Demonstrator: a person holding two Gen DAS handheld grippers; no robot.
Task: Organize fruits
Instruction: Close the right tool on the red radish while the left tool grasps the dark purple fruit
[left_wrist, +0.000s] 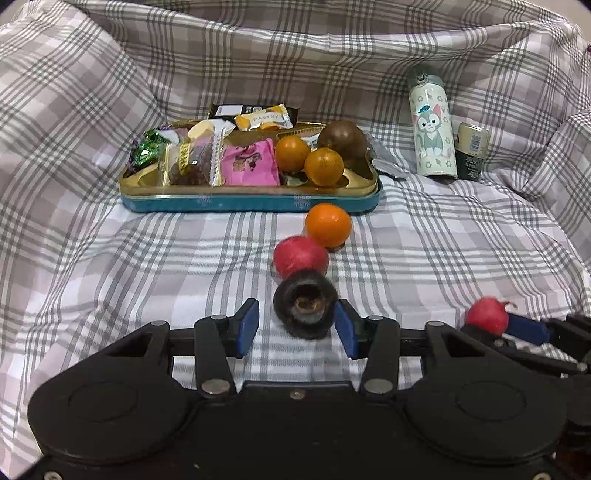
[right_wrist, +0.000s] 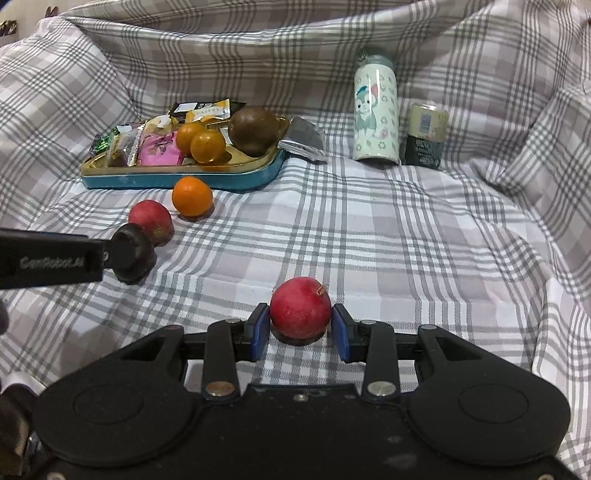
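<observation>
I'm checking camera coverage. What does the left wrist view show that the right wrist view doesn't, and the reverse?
Only the left wrist view shows the hollow top of the dark fruit sitting between the open left tool; the far fingertip is clear of it, the near one close or touching.

Only the right wrist view shows both fingertips of the right tool flanking the red fruit, not visibly gripping it.

Both show the tray of snacks and fruit, the loose orange, the second red fruit, the cat bottle and the small can.
</observation>
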